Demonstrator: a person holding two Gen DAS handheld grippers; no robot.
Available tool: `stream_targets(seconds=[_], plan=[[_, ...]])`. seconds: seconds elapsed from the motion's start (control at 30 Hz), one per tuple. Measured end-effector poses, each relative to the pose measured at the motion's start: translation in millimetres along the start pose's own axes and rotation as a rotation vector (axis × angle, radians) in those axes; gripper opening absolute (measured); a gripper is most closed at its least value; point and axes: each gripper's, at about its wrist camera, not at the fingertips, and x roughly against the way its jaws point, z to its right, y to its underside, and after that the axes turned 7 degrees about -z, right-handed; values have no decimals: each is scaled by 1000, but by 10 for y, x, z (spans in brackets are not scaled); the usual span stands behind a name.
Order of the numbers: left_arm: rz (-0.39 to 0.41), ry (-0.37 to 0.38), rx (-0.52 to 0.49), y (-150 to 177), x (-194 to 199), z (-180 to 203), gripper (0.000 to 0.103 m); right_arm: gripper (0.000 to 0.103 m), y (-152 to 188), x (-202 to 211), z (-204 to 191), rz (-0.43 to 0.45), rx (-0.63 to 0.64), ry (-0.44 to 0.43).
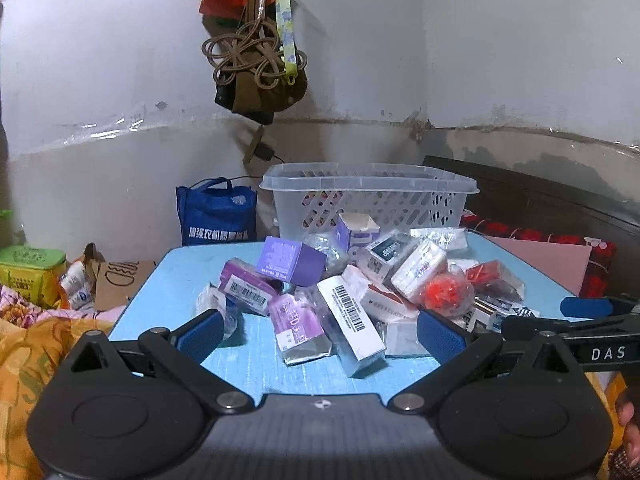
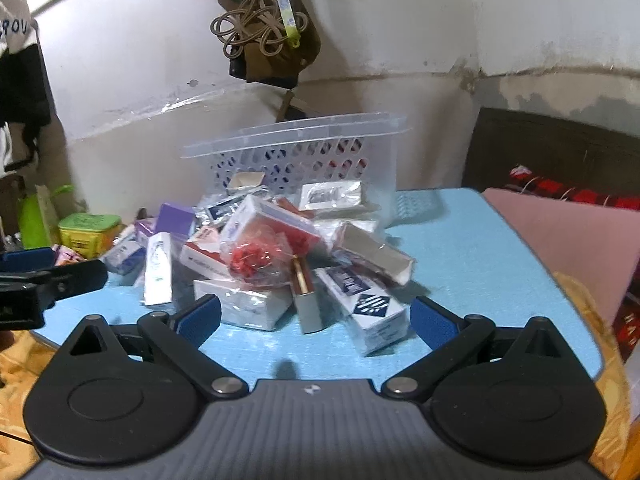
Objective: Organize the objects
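Note:
A pile of small boxes and plastic-wrapped packets lies on a light blue table (image 1: 180, 280). In it are a purple box (image 1: 290, 261), a white barcode box (image 1: 352, 322) and a red bagged item (image 1: 446, 294). A clear perforated basket (image 1: 368, 196) stands behind the pile. My left gripper (image 1: 320, 336) is open and empty at the pile's near side. My right gripper (image 2: 316, 318) is open and empty in front of a white box (image 2: 248, 306), a gold-capped box (image 2: 306, 300) and a navy-patterned box (image 2: 368, 308). The basket (image 2: 296, 152) and the table (image 2: 460, 248) also show in the right wrist view.
A blue bag (image 1: 218, 216) and a cardboard box (image 1: 120, 280) stand left of the table. A green tub (image 2: 88, 230) sits further left. A pink board (image 2: 560, 240) and red patterned cloth (image 1: 540, 240) lie on the right. Bags hang on the wall (image 1: 256, 60).

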Motion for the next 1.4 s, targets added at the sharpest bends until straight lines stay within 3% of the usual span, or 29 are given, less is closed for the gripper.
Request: stream_targets(seconds=[0.5,0.93,1.27,1.4], plan=[[3,26,47,21,4,-72,103,103,-2,-3,23,0,1,-21],[8,40,59,105,-82,-105,103,102,96,23,69,85,36,-13],[-25,110,34,135,-324,-20,89,73,139,-53,348,65,-14,-32],[-21,115,32,49,-402,42,78,71,-9,-135,329,80,43,13]])
